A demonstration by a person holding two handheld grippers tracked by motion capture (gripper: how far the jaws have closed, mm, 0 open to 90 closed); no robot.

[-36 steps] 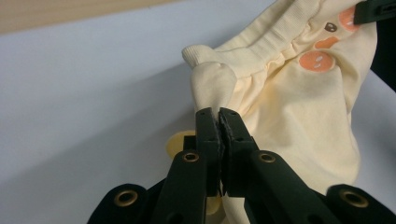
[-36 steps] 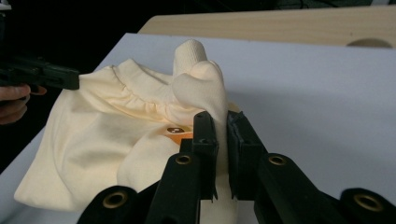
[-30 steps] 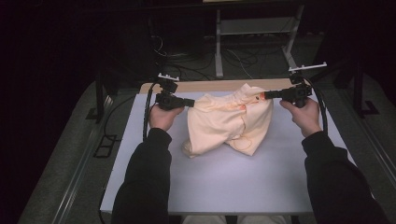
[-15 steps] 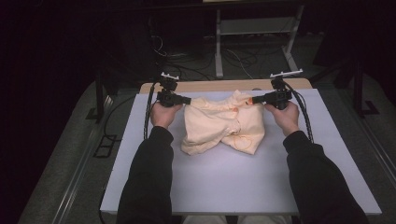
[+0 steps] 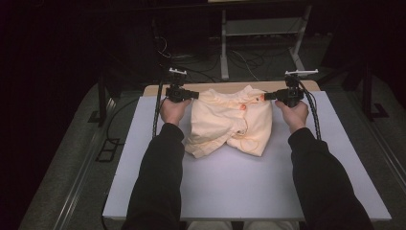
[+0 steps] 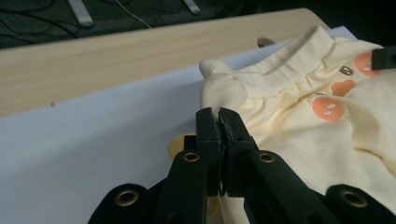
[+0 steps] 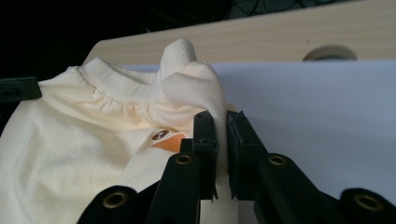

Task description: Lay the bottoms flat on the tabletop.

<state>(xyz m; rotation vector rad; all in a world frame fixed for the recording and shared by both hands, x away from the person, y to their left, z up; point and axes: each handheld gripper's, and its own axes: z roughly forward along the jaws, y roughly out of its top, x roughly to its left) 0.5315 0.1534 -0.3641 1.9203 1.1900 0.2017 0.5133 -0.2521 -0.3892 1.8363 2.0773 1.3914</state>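
Note:
A pale yellow garment (image 5: 230,125) with orange printed shapes lies crumpled at the far middle of the white table top (image 5: 239,191). My left gripper (image 5: 195,95) pinches its left upper corner, jaws shut on the fabric. In the left gripper view the garment (image 6: 299,116) spreads to the right of the closed left gripper (image 6: 219,114). My right gripper (image 5: 266,96) holds the opposite upper corner. In the right gripper view a fold of the garment (image 7: 191,88) rises between the jaws of the right gripper (image 7: 218,116), which are shut on it.
A bare wooden strip (image 5: 215,87) runs along the table's far edge, with a round hole (image 7: 329,52) in it. Behind it stand a metal frame (image 5: 258,33) and cables on a dark floor. The near half of the white top lies between the person's dark sleeves (image 5: 158,177).
Both grippers have come down and toward each other with the garment, which hung stretched between them and now rests lower and more bunched on the table.

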